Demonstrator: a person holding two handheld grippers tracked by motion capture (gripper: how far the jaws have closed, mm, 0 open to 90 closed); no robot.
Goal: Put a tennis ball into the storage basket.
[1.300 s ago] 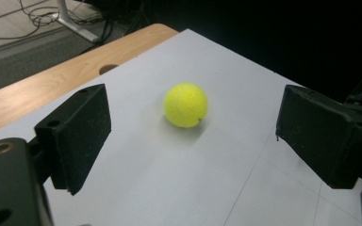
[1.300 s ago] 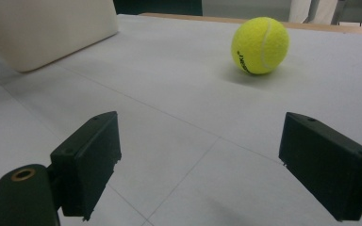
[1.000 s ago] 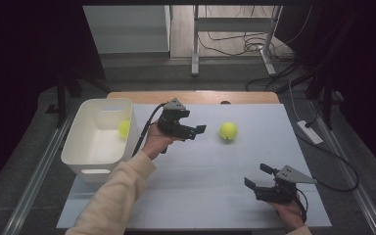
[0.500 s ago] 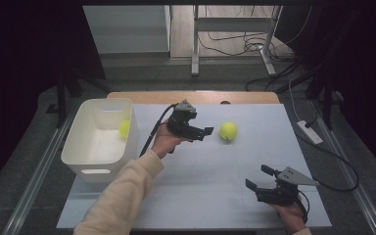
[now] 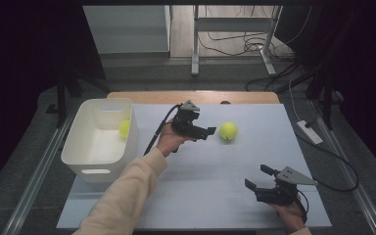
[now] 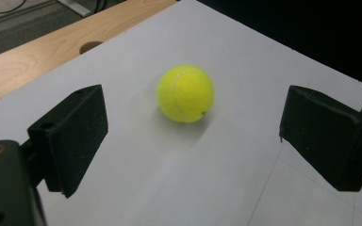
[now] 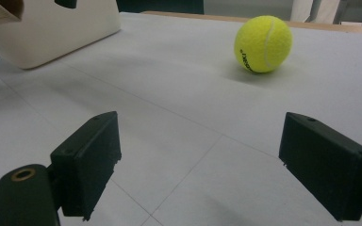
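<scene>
Table: a pale grey sheet (image 5: pixel 210 186) covers the tabletop, flat and matte with faint seam lines; a strip of bare wood (image 5: pixel 191 96) runs along the far edge, with dark floor and cables beyond.
Open room: the middle and near part of the sheet lie bare between the two hands.
Bin: a white plastic tub (image 5: pixel 85 159) with rounded corners stands at the left edge; a second yellow ball (image 5: pixel 124 129) rests inside against its right wall.
Left arm: a cream sleeve (image 5: pixel 122 196) reaches diagonally from the near edge.
Left gripper (image 5: pixel 206 131): held level, pointing right at the ball, just short of it; jaws spread wide after opening a little further, nothing between them.
Right gripper (image 5: pixel 257 177): low by the near right corner, well apart from the ball; jaws spread, empty.
Tennis ball (image 5: pixel 228 130): fuzzy yellow-green, curved white seam, sits on the sheet right of centre toward the far side.
</scene>
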